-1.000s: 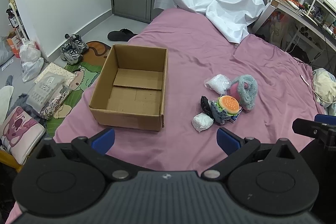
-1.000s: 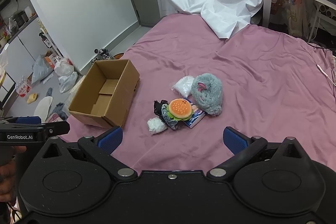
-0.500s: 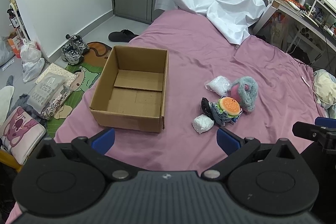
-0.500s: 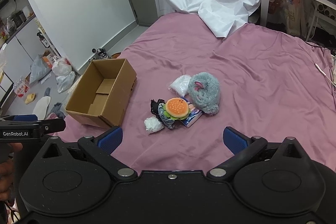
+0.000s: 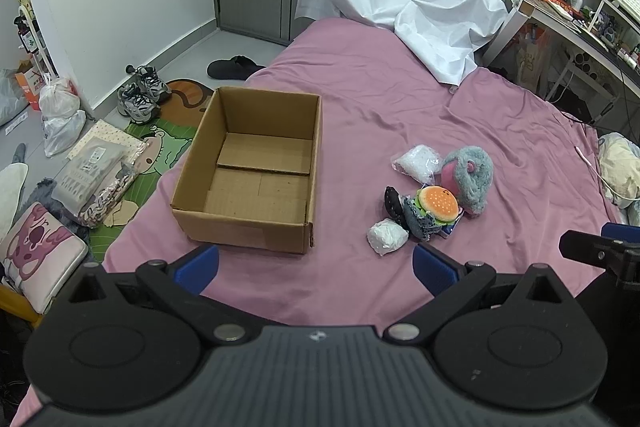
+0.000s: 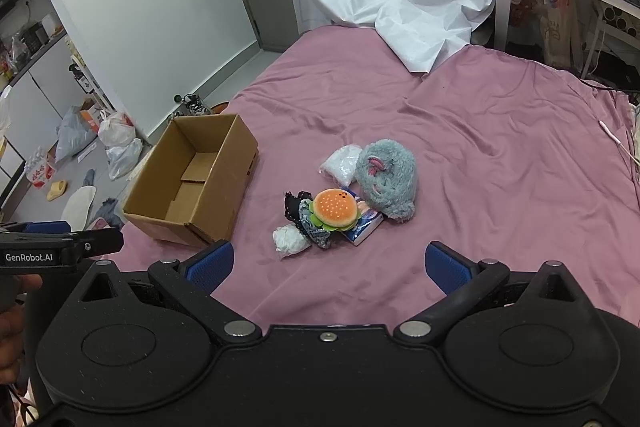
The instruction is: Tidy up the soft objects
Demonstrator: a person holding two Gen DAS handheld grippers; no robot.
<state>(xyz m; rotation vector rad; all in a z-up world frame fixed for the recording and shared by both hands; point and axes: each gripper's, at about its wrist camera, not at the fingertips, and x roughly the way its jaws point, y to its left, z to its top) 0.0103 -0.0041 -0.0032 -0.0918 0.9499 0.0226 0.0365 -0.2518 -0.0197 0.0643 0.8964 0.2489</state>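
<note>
1. My left gripper (image 5: 316, 267) is hanging over the near edge of the pink bed sheet (image 5: 400, 115), its jaws spread wide and holding nothing.
2. My right gripper (image 6: 328, 265) is hanging there too, jaws spread wide, nothing between them.
3. The cardboard box (image 5: 256, 167) is sitting open on the sheet.
4. To the right of the box, apart from it, soft things are lying in a little pile.
5. The burger toy (image 6: 335, 207) is lying on top of that pile.
6. The fluffy gray toy (image 6: 386, 177) is touching the pile on the side far from the box.
7. Two white bundles (image 6: 290, 239) are lying at the pile's edges.
</note>
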